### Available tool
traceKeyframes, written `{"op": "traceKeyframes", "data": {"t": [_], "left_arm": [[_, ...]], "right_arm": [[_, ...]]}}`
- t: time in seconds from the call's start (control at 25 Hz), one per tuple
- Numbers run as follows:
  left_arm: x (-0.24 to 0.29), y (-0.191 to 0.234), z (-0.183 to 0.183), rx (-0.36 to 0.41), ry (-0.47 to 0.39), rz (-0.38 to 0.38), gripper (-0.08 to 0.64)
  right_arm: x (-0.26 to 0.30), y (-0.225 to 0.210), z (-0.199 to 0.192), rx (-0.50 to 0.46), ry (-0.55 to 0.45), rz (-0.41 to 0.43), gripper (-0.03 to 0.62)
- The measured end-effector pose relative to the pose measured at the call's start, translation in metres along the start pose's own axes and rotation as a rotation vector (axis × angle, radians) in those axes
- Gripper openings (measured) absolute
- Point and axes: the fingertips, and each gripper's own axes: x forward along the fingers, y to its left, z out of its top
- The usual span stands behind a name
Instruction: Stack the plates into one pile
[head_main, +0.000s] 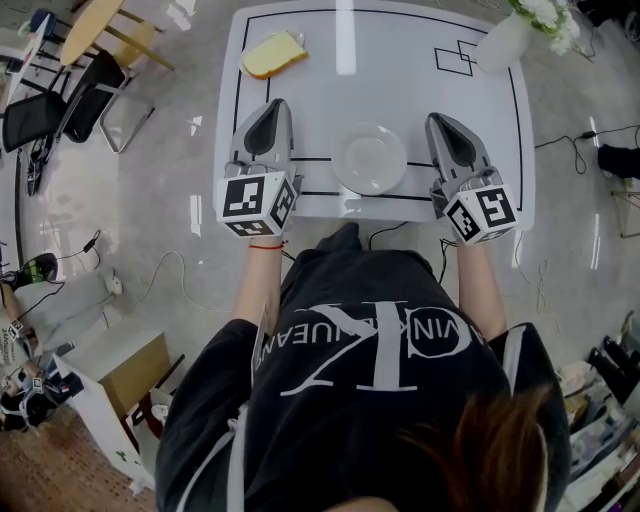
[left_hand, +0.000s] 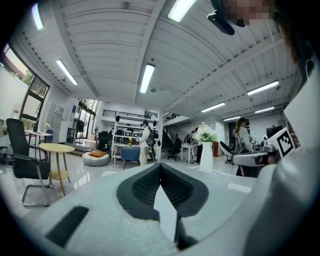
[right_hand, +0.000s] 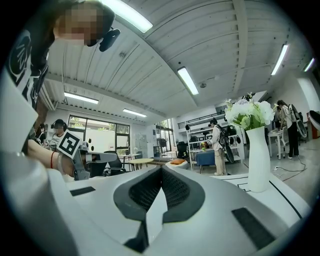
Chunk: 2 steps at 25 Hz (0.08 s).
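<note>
White plate (head_main: 370, 158) lies on the tabletop (head_main: 380, 60). Left gripper (head_main: 272, 104) rests left of the plate, right gripper (head_main: 438, 118) right of it. Both jaws are together, holding nothing.

- The head view looks steeply down from high above the table (head_main: 300, 100).
- Both gripper views sit low and close, facing 12 o'clock.
- All three share the vase (head_main: 500, 42).

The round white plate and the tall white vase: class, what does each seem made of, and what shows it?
Round white plate: probably glazed ceramic, possibly plastic; glossy, with bright rim highlights.
Tall white vase: likely matte ceramic; opaque, smooth, softly shaded, no sharp reflections.
</note>
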Motion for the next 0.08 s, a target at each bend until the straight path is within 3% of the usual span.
{"op": "traceKeyframes", "data": {"t": [0.08], "left_arm": [[-0.0012,0.0014,0.0000,0.000,0.001,0.001,0.008]], "right_arm": [[0.0010,0.0016,0.0002,0.001,-0.001,0.002,0.000]]}}
